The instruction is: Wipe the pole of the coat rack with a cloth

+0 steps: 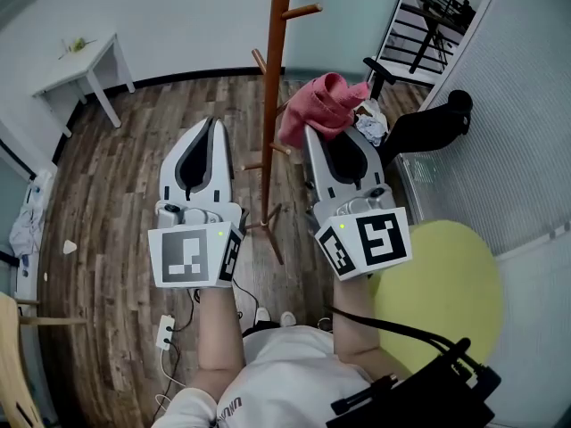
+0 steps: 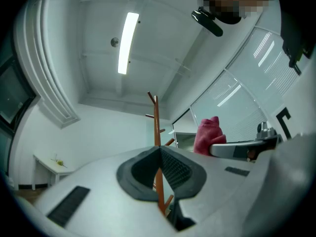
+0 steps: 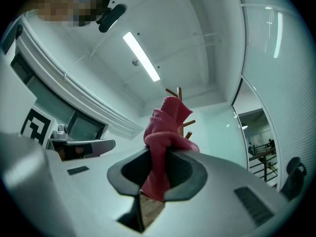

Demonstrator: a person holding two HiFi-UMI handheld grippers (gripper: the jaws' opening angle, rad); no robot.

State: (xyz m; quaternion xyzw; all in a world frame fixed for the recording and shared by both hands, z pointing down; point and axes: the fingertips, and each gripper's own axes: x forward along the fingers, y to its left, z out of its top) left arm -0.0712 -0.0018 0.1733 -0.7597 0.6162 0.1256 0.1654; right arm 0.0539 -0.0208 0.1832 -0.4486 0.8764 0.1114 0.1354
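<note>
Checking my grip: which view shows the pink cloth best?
The right gripper view: the right tool pinches the pink fabric cloth between its jaws. The head view shows it bunched beside the brown wooden pole; the left gripper view, only a distant lump.

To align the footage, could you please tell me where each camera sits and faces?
Head view: on the head, facing steeply down at the pole; left gripper, right gripper and forearms show.
Left gripper view: on that gripper, facing up along shut jaws toward ceiling.
Right gripper view: likewise, jaws shut on the cloth.
All three share pole and cloth.
</note>
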